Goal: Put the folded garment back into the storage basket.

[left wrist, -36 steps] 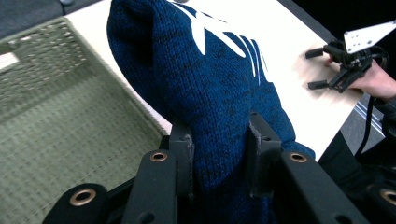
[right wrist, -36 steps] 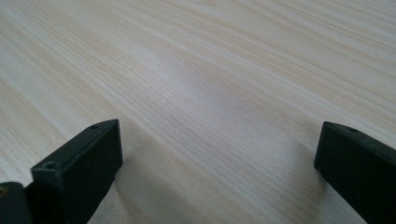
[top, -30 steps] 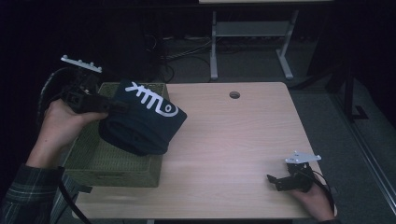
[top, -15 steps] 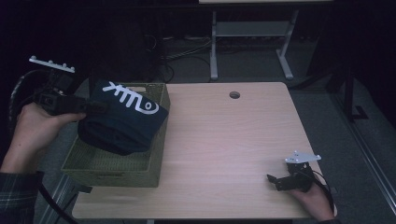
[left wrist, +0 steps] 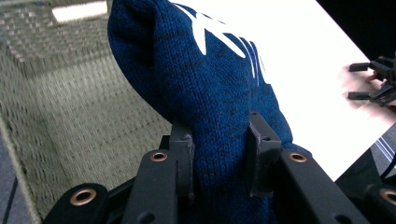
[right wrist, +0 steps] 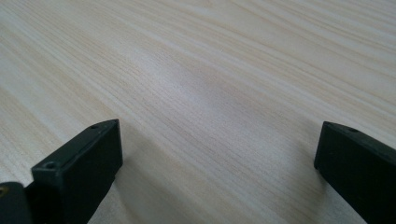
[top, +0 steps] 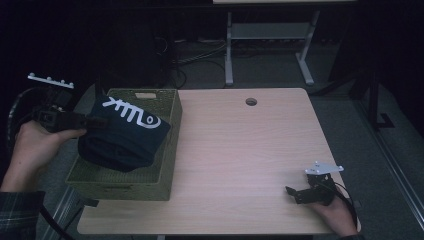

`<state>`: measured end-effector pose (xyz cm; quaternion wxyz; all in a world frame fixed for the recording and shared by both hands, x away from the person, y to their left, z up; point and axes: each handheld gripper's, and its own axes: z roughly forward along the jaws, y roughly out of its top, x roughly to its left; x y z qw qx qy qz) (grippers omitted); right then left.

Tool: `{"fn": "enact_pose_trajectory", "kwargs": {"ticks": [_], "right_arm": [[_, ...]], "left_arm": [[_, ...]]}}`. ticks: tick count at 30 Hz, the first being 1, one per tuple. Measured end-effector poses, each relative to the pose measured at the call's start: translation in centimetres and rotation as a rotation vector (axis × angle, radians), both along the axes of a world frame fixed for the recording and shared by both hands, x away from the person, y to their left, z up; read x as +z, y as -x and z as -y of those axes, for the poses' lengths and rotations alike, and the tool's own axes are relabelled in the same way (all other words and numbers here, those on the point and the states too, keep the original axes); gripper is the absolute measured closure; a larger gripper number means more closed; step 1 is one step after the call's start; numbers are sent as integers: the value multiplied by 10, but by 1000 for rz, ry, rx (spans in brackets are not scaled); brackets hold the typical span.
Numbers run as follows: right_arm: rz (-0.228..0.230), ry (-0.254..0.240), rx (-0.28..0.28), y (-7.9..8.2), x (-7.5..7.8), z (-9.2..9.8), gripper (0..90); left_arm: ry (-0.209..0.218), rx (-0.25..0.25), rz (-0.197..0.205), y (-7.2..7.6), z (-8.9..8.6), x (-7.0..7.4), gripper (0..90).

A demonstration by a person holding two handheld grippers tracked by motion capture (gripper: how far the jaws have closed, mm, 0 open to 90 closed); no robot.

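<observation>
A folded dark blue knit garment with a white scrawl on it hangs over the woven olive basket at the table's left end. My left gripper is shut on its left edge. In the left gripper view the blue knit garment is pinched between both pads, with the basket's inner wall behind it. My right gripper rests open near the table's front right corner. Only bare wood lies between its jaws in the right gripper view.
The pale wooden table has a round cable hole at its back edge. A white desk frame and cables stand on the dark floor behind. The other gripper is seen far right in the left gripper view.
My left gripper has carried the garment leftward and down, from the basket's right rim to over its middle. The right gripper has stayed put.
</observation>
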<state>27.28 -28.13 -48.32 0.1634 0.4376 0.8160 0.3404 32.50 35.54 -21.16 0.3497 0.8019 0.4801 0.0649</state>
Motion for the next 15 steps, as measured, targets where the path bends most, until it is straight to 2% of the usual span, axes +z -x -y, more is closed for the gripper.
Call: {"fn": "enact_pose_trajectory", "kwargs": {"ticks": [6,15], "right_arm": [[-2,-2,2,0,0,0,6],[3,-1,3,0,0,0,6]], "left_arm": [[5,35,-32,-6,-7,-22,687],[13,69,-66,-10,-18,-43,687]]}}
